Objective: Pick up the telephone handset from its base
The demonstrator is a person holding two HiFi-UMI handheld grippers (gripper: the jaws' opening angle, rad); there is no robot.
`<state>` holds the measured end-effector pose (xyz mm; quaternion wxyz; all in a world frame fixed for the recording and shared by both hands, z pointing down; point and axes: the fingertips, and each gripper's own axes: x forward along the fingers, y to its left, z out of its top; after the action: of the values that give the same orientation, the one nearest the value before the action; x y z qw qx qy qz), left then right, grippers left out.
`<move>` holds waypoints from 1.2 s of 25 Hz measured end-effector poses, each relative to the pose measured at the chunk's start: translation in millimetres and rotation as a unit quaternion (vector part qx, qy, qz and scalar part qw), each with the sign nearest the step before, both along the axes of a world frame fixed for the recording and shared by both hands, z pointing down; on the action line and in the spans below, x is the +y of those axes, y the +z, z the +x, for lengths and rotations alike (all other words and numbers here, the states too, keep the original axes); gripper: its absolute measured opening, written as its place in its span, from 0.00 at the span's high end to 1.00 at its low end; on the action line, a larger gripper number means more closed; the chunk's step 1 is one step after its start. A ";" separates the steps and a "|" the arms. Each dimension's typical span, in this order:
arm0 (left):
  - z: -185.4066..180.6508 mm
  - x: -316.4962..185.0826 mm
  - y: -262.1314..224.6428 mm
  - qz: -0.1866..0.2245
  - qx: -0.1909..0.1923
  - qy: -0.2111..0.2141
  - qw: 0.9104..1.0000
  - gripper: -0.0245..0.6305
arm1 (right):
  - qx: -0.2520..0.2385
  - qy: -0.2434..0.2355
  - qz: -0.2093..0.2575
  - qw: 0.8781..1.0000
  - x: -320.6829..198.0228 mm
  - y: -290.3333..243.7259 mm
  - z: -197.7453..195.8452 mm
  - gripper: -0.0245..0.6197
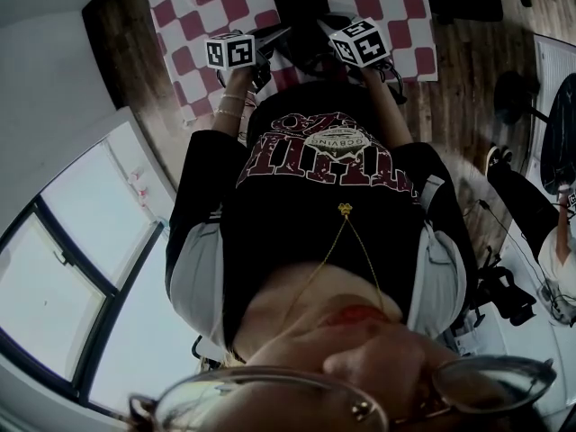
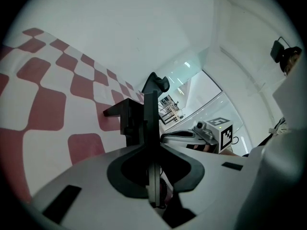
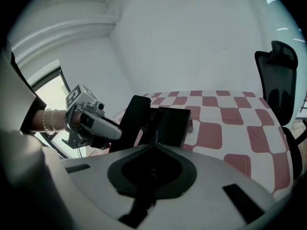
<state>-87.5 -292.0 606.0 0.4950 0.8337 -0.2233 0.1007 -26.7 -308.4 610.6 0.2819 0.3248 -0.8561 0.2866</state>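
Observation:
The black handset (image 2: 152,97) stands edge-on between my left gripper's jaws, and my left gripper (image 2: 148,126) is shut on it. From the right gripper view the handset (image 3: 135,115) is a tilted black slab lifted beside the black base (image 3: 175,123), with my left gripper (image 3: 117,132) on its left side. My right gripper (image 3: 156,139) points at the near edge of the base with its jaws drawn together and nothing between them. In the head view both grippers, left (image 1: 265,54) and right (image 1: 317,54), are at the telephone base (image 1: 301,7) on the table.
A red and white checked cloth (image 3: 230,128) covers the table. A black office chair (image 3: 279,75) stands at its far right. A white wall rises behind it. A large window (image 1: 54,286) is at the person's left. Another person (image 1: 562,237) is at the right edge.

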 end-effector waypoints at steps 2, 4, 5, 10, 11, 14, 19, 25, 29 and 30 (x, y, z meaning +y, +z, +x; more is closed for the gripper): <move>-0.1 0.3 -6.5 0.005 0.002 -0.003 1.000 0.85 | -0.001 -0.001 0.002 1.000 1.3 -1.4 -0.1 0.93; -0.5 2.5 -8.6 0.004 0.005 -0.005 1.000 0.85 | -0.001 -0.003 0.004 1.000 2.3 -2.6 -0.5 0.93; -0.7 3.5 -9.8 0.003 0.007 -0.005 1.000 0.85 | -0.002 -0.004 0.004 1.000 2.8 -3.0 -0.8 0.93; 1.3 5.2 -25.1 0.011 0.024 -0.010 1.000 0.85 | -0.003 -0.009 0.007 1.000 4.6 -5.0 -1.8 0.93; 1.3 6.3 -26.2 0.008 0.029 -0.012 0.999 0.85 | -0.004 -0.010 0.007 1.000 4.7 -5.5 -1.7 0.93; 1.1 7.7 -31.1 0.006 0.038 -0.017 0.999 0.85 | -0.006 -0.011 0.008 1.000 5.4 -7.2 -0.7 0.93; -0.4 9.3 -41.6 0.016 0.043 -0.020 0.999 0.85 | -0.007 -0.012 0.015 1.000 6.5 -10.8 1.6 0.93; 2.5 12.1 -59.1 0.024 0.061 -0.024 0.998 0.85 | -0.019 -0.005 0.021 1.000 6.9 -16.0 5.1 0.93; 6.8 11.7 -75.8 0.040 0.074 -0.031 0.996 0.85 | -0.026 -0.003 0.018 0.999 8.5 -16.8 6.9 0.93; 7.2 12.8 -76.3 0.040 0.077 -0.031 0.996 0.85 | -0.029 -0.002 0.018 0.999 8.9 -17.3 7.1 0.93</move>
<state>-80.2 -279.2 529.7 0.4803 0.8504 -0.2143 0.0114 -19.6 -299.5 593.3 0.2516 0.3193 -0.8698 0.2797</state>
